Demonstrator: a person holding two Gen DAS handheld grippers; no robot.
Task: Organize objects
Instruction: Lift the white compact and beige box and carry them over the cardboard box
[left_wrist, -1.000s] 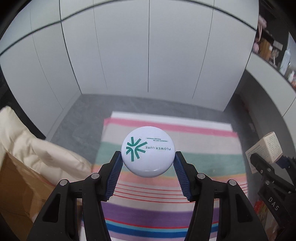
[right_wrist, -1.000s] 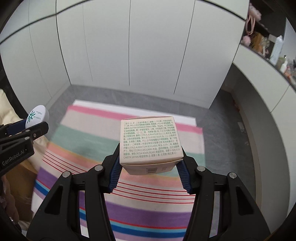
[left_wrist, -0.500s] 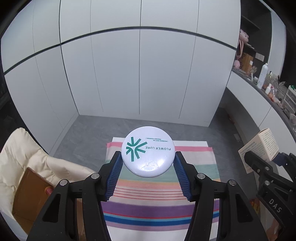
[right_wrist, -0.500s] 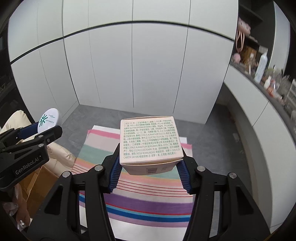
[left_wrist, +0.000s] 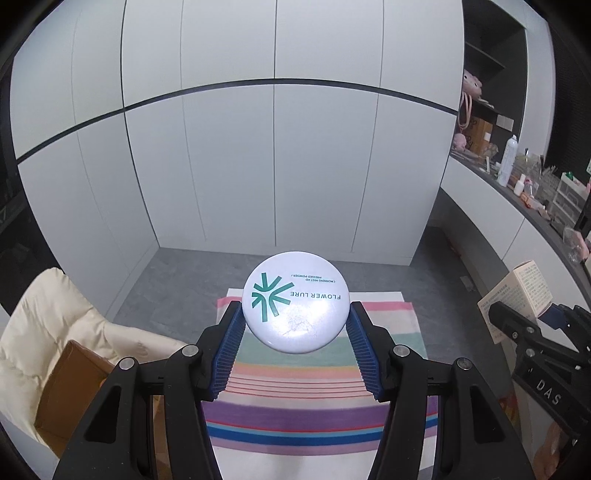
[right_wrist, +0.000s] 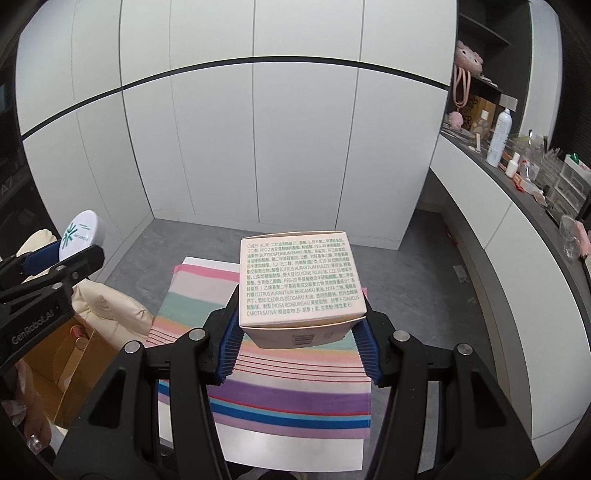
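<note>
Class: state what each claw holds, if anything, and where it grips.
Left claw: white round compact, gripped at opposite rim edges. Right claw: beige carton, gripped on its two side faces.

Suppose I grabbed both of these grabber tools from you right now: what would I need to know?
Left gripper: shut on the round white compact, held in the air over the striped rug.
Right gripper: shut on the small beige carton, also in the air over the rug.
Done: both items are picked up and gripped firmly.
Left: neither is put away. The cluttered counter is to the right and an open brown box on the left; which one they belong in cannot be told.
</note>
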